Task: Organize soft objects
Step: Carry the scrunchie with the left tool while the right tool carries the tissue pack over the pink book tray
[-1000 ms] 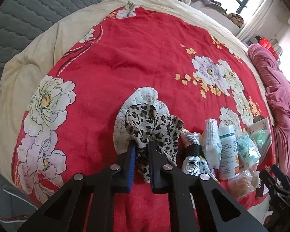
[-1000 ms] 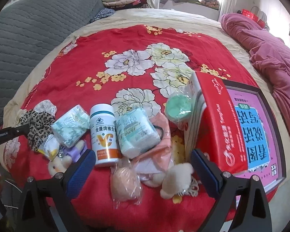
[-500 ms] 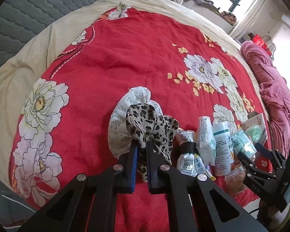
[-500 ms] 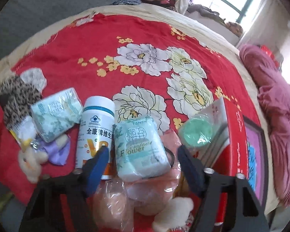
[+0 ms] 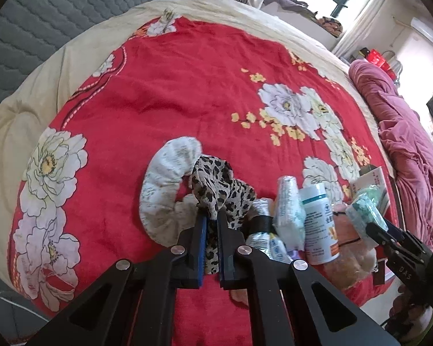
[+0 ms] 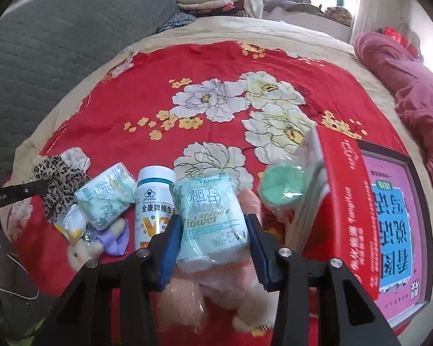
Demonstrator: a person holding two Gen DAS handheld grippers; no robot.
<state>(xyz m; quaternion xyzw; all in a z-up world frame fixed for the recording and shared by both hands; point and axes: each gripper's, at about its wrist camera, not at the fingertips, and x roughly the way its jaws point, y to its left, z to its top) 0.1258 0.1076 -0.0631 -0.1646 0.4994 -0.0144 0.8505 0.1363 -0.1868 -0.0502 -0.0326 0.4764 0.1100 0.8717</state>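
so everything sits on the bed, on a red floral blanket [image 5: 173,92], and i'll use the white vitamin bottle [image 6: 154,199] as the anchor since it's lying right in the middle of the pile.

left gripper [image 5: 212,225]: jaws pressed nearly together, pinching the leopard print scrunchie [image 5: 219,184]. that scrunchie is left of the bottle, past a tissue pack and a squashed tube [image 5: 259,230]. a white floral scrunchie [image 5: 164,184] lies just left of the leopard one, touching it, curved like a crescent.

right gripper [image 6: 213,230]: jaws are closing around the mint green tissue pack [image 6: 210,219] with "flower" printed on it, which lies just right of the bottle, touching it. the pack is between the blue pads; they look right at its sides but i can't tell if they're squeezing it.

another green tissue pack [image 6: 105,199] lies just left of the bottle. in front of the bottle, toward the camera, there's a small plush bunny [image 6: 83,252] with something purple beside it, and a peach plush thing in a clear bag [image 6: 184,297] under the held pack. right of the bottle, beyond the flower pack, a round green item in plastic wrap [image 6: 283,186] leans on a red box [image 6: 343,201]. a pink quilt [image 6: 412,86] is bunched up far right of all that.
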